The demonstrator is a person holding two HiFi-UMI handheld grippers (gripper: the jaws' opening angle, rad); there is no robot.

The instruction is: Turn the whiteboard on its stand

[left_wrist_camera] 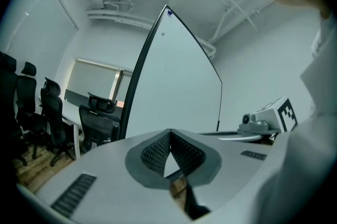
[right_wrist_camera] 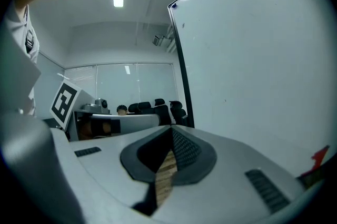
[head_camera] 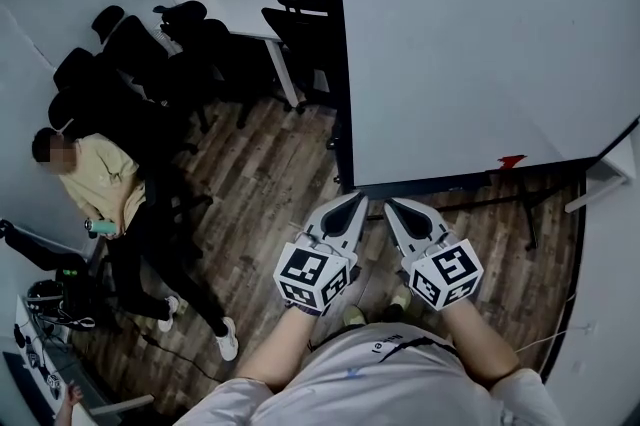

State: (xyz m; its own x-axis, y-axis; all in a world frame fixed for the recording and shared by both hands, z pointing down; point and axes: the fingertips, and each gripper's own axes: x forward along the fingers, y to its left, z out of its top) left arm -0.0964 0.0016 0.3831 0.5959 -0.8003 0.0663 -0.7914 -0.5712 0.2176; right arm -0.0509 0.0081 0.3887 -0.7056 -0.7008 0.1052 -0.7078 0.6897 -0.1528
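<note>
Whiteboard [head_camera: 480,44] stands upright straight ahead of the wearer, filling the upper right of the head view, its dark bottom rail just past both tongs. Biggest risk: a board this size swings wide on its stand [head_camera: 531,214]. Shoved fast w/ no grip, its left edge could hit the office chairs [head_camera: 190,44] beside it. The seated person [head_camera: 100,179] is well apart, prob. safe. Stand legs near the wearer's feet could catch a shoe. Left gripper [head_camera: 357,199] & right gripper [head_camera: 392,205] are both pressed together, pinching nothing, tips near the rail. Closed tips only nudge and may slip off the smooth face. Small red piece [head_camera: 511,160] on the rail could get knocked loose.
</note>
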